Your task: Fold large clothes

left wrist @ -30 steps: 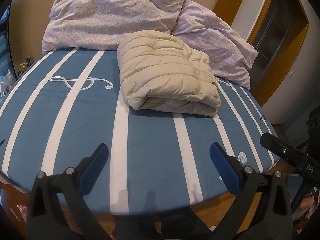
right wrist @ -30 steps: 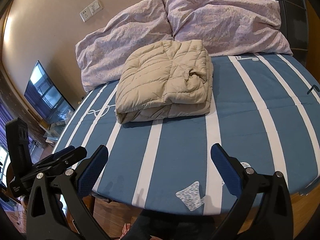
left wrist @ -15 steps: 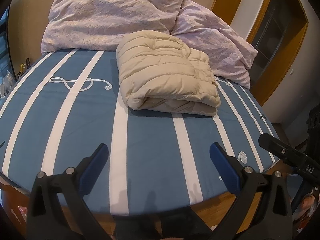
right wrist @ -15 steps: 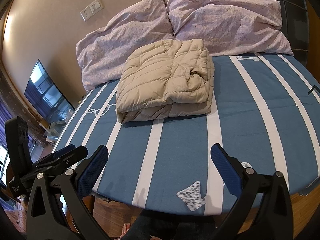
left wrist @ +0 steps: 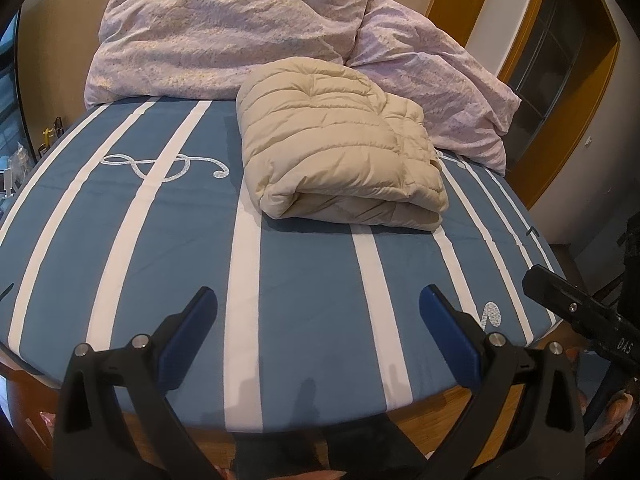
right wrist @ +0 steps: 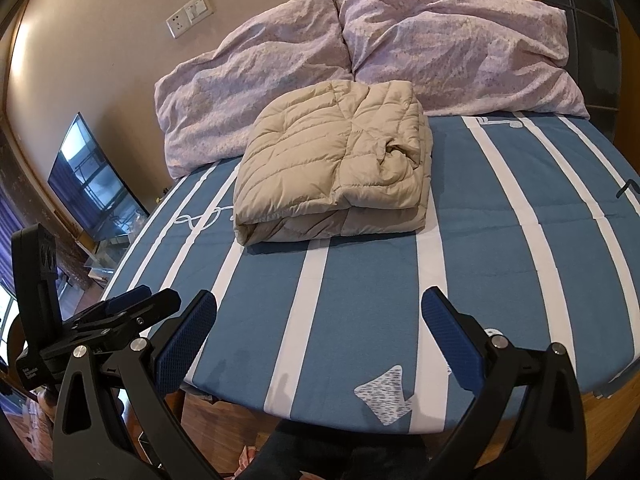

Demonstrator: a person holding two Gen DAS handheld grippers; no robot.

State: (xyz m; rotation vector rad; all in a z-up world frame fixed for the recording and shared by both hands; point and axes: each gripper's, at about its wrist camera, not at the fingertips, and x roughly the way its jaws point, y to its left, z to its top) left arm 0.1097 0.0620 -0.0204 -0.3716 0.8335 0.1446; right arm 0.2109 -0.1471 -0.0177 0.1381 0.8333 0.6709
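Note:
A beige quilted down jacket (left wrist: 340, 160) lies folded into a thick bundle on the far half of the blue and white striped bed (left wrist: 312, 272); it also shows in the right wrist view (right wrist: 336, 172). My left gripper (left wrist: 318, 308) is open and empty above the bed's near edge, well short of the jacket. My right gripper (right wrist: 318, 308) is open and empty, also at the near edge. The left gripper shows at the left of the right wrist view (right wrist: 120, 312).
Two lilac pillows (left wrist: 224, 36) (right wrist: 456, 48) lean on the wall behind the jacket. A television (right wrist: 92, 184) stands left of the bed. A wooden door frame (left wrist: 560, 92) is at the right. The bed's wooden base (right wrist: 608, 412) shows below the sheet.
Both views have shifted very slightly; the jacket sits a touch lower in the left wrist view. Both grippers stay open and the jacket has not moved.

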